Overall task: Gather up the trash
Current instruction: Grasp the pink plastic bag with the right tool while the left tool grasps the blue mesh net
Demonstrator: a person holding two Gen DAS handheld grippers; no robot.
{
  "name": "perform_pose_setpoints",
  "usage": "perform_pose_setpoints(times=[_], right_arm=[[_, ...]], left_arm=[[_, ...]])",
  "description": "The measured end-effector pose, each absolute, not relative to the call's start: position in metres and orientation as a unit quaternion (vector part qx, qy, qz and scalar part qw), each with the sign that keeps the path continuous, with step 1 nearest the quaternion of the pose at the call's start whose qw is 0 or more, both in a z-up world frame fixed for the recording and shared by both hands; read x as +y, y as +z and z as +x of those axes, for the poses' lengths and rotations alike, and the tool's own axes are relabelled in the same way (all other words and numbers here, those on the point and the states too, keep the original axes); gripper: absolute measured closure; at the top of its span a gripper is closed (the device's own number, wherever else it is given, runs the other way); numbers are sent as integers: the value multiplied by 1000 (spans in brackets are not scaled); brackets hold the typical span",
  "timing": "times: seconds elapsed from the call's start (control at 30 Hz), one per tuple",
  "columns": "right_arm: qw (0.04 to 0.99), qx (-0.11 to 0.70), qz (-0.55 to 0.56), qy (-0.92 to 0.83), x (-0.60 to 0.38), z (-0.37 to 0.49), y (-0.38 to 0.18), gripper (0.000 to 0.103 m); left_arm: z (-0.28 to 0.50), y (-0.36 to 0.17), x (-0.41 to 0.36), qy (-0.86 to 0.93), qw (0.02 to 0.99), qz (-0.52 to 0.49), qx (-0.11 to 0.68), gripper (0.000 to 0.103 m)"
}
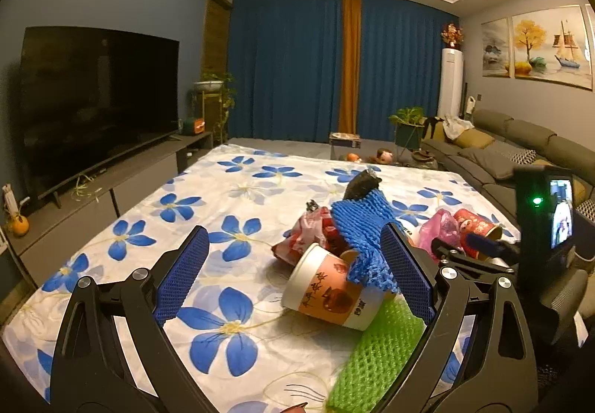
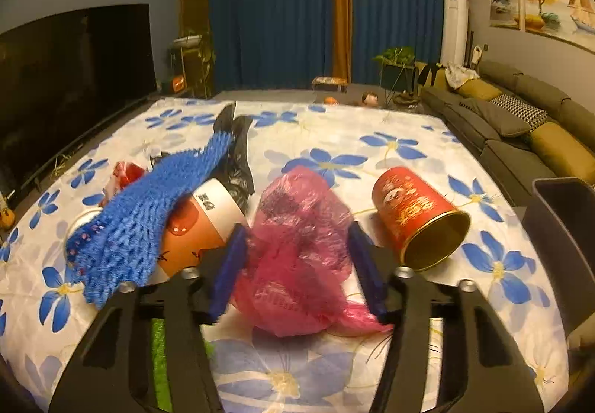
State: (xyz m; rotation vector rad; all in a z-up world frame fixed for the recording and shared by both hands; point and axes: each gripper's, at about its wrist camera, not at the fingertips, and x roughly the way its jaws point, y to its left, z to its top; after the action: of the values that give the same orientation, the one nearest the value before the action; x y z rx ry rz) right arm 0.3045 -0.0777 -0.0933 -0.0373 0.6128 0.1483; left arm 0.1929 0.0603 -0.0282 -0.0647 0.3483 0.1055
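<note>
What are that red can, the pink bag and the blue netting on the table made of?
The red can looks like metal: glossy printed wall, shiny golden inside and rim. The pink bag seems thin plastic film, translucent and crinkled. The blue netting looks like soft foam mesh, matte with an open stretchy weave, though the exact material is hard to tell.

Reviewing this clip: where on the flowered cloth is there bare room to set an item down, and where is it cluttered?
Free: the wide stretch of flowered cloth between the TV side and the trash pile, and the far end toward the curtains. Crowded: the near middle, where the blue foam net, paper cup, pink bag, red can and green net cluster.
</note>
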Motion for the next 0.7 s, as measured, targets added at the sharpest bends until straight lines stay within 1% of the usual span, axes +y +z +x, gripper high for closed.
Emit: perform_pose_setpoints(times=[0.03,0.07,0.1,0.2,0.4,0.47,0.57,0.7], right_arm=[[949,305,-17,77,-78,305,-95,71],[948,307,-15,81,-78,306,-95,75],[948,308,-14,84,-78,306,-95,84],[950,301,-18,84,-79,304,-94,95],[957,280,6,81,-95,287,-82,95],[958,274,9,81,-99,281,-77,95],[961,266,7,81,-106,270,-72,95],[962,261,11,78,-114,259,-70,95]], left_arm=[[194,-29,59,51,983,-31,175,11],[196,-31,58,48,983,-31,177,11],[198,-32,57,44,982,-32,180,11],[203,-34,51,31,982,-32,185,11],[218,-37,32,-1,979,-23,204,12],[225,-40,24,-8,977,-15,211,13],[234,-44,16,-13,975,-8,220,17],[243,-52,7,-16,972,4,235,27]])
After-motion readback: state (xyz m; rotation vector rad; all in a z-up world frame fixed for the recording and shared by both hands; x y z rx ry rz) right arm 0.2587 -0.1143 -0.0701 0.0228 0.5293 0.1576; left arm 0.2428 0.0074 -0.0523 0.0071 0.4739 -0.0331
